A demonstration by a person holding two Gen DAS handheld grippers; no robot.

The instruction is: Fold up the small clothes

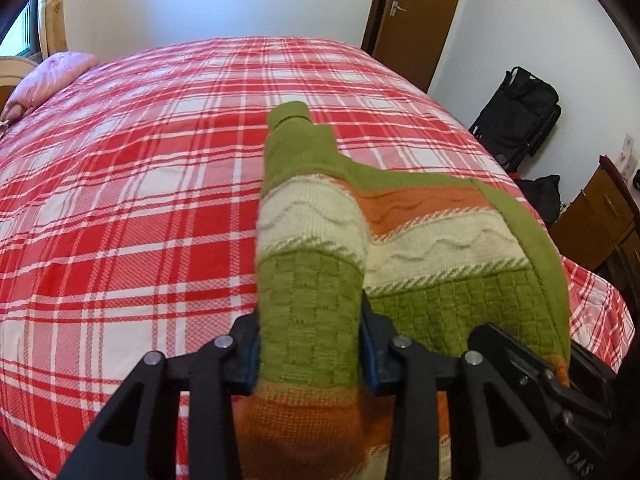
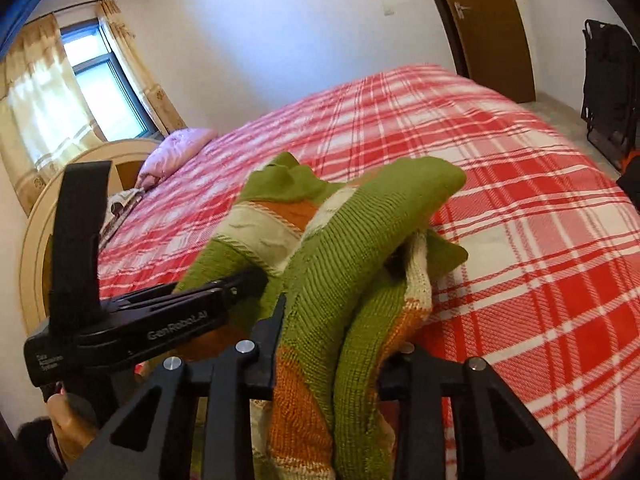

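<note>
While the knitted green, cream and orange sweater (image 1: 320, 248) drapes over the red plaid bed (image 1: 120, 200), the left gripper (image 1: 310, 356) jaws pinch its sleeve and the right gripper (image 2: 340, 364) jaws clamp a bunched fold. Beyond the jaws lie a pink pillow (image 1: 48, 80), a wooden door (image 1: 416, 8) and a black bag (image 1: 520, 112); nothing blocks them.

The sweater's (image 2: 352, 264) lower hem runs off the frame's bottom edge, its folds motion-blurred

2 wrist views look down (close) across the bed (image 1: 160, 200), sharing it.
</note>
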